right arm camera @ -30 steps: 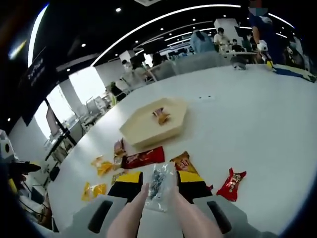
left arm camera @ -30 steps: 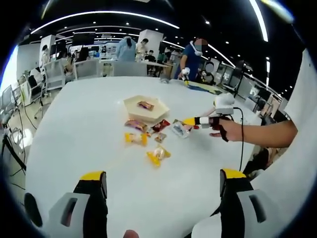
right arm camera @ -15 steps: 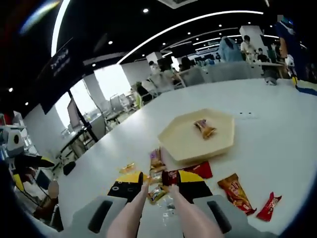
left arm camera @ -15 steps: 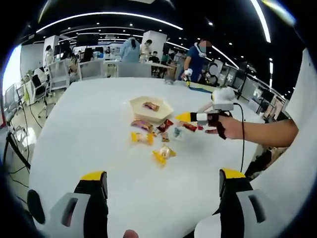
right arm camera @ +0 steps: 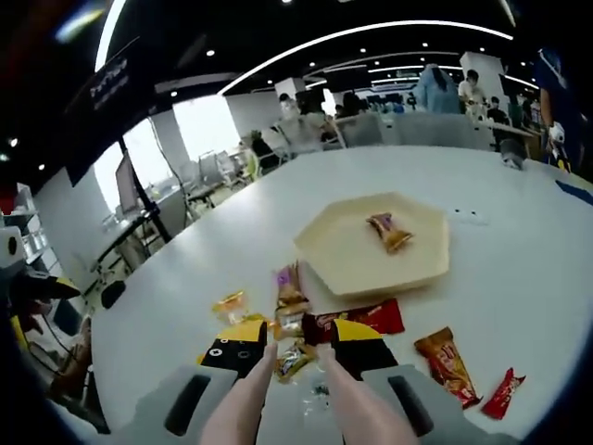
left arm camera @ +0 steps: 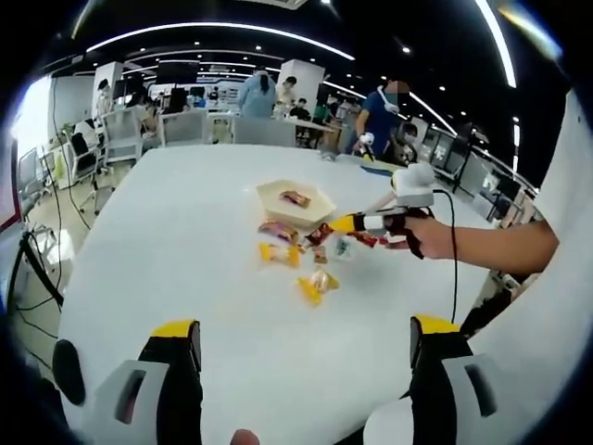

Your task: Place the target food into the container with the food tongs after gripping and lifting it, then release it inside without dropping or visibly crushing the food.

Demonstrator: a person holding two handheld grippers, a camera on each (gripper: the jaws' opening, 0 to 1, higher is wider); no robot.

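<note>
A: Which step is in hand?

B: I judge it is the carry. The right gripper (right arm camera: 295, 345) is squeezing pale pink food tongs (right arm camera: 320, 408) whose tips are closing narrowly on a small clear plastic-wrapped snack (right arm camera: 319, 392), seemingly lifted off the white table (right arm camera: 519, 306).

A: And the container?

B: The shallow cream hexagonal tray (right arm camera: 352, 255) is sitting ahead, beyond a dark red wrapper (right arm camera: 357, 320), with one brown-wrapped snack (right arm camera: 390, 232) already lying inside it.

A: The other hand?

B: The left gripper (left arm camera: 301, 350) is hanging well back with its jaws standing wide and empty, looking across at the right gripper (left arm camera: 357, 222).

A: What is the next move calling for?

B: Probably going forward over the tray rim, lowering, then easing the squeeze gently.
</note>
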